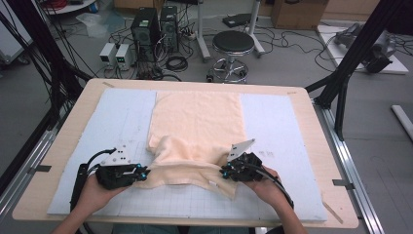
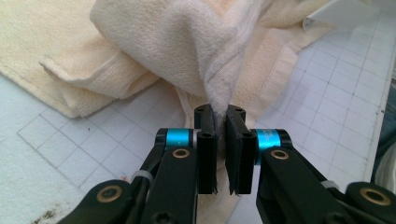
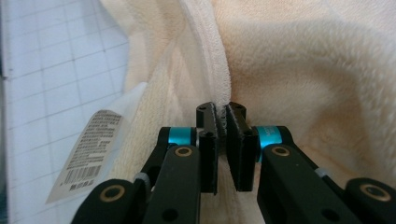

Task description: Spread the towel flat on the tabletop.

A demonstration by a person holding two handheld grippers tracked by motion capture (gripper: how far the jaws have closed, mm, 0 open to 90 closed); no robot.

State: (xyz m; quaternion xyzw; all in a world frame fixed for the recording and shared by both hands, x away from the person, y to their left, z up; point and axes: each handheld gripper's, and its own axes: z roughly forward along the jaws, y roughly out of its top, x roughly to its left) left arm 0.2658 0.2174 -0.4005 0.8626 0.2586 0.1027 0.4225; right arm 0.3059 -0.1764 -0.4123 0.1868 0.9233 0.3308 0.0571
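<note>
Counter [image 1: 302,105] carries a blue grid mat [image 1: 272,126]; cream towel [image 1: 197,122] lies on it, near edge bunched. Left gripper [image 1: 142,173] and right gripper [image 1: 224,171] fingers each clamped on that edge. Care label [image 3: 86,151] hangs beside right fingers.

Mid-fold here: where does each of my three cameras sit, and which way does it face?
High view: above the near table edge, looking forward and down on the towel; forearms, hands, left gripper and right gripper show.
Left gripper view: rides the left gripper, looking along jaws shut on towel.
Right gripper view: rides the right gripper, jaws shut on towel beside its label.
Shared: towel, gridded mat.
</note>
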